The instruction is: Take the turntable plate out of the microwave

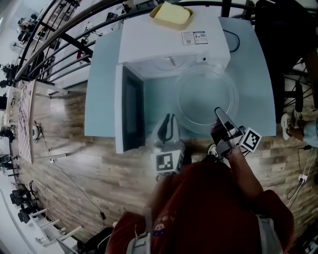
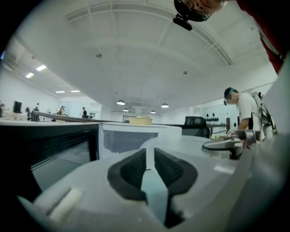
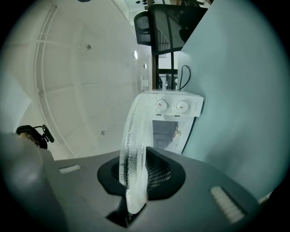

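Over the pale blue table (image 1: pixel 104 99), our right gripper (image 1: pixel 219 113) is clamped on the near rim of the clear glass turntable plate (image 1: pixel 207 94). The plate is outside the white microwave (image 1: pixel 169 39), before its open cavity. Our left gripper (image 1: pixel 169 118), jaws together on nothing, is just left of the plate, beside the swung-open door (image 1: pixel 130 106). We see a yellow block (image 1: pixel 171 15) on top.

The microwave (image 1: pixel 174 42) stands at the back of the table (image 1: pixel 107 89), with a flat block (image 1: pixel 171 15) on top of it and a cable (image 1: pixel 232 39) at its right. Its door (image 1: pixel 126 106) stands open at its front left. The turntable plate (image 1: pixel 207 94) is before its opening, over the table, with its near rim between the jaws of the right gripper (image 1: pixel 218 113). The left gripper (image 1: pixel 169 119) lies before the microwave, between door and plate.
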`<action>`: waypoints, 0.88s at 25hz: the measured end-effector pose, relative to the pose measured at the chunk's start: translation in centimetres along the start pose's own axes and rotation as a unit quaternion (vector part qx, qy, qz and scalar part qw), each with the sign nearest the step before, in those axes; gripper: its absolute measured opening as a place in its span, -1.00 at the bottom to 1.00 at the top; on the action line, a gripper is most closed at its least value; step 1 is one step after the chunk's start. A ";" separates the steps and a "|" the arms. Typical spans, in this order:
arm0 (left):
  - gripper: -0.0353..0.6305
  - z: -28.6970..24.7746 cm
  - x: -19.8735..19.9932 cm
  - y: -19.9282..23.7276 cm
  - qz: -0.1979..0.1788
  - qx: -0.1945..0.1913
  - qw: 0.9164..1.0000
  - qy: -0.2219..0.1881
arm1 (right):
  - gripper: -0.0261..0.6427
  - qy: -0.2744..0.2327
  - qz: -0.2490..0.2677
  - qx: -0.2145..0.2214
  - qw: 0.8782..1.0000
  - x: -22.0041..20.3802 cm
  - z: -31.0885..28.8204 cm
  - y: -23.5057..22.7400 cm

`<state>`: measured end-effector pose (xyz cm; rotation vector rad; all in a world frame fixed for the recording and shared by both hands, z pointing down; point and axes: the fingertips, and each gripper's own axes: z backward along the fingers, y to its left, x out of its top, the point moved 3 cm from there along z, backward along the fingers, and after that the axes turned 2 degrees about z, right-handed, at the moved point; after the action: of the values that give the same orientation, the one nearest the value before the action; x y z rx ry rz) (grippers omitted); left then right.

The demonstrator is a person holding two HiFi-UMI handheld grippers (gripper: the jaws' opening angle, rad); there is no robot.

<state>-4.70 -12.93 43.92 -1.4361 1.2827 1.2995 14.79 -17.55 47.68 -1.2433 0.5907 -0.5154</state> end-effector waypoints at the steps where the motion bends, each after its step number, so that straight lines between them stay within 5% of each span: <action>1: -0.73 0.3 0.2 0.1 0.000 0.007 1.000 -0.002 | -0.83 0.003 -0.001 0.005 1.000 0.1 0.0 0.4; 9: -0.73 1.6 2.8 0.7 -0.002 0.037 0.998 -0.045 | -0.83 0.018 -0.012 0.042 0.999 0.2 -1.0 3.7; 22: -0.90 2.9 4.9 2.9 -0.013 0.071 0.996 -0.060 | -0.82 0.016 -0.017 0.091 0.996 -0.4 -2.8 8.1</action>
<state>-8.31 -11.40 38.85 -1.2515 1.2468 1.2327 12.99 -17.35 39.26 -1.0752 0.5386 -0.6044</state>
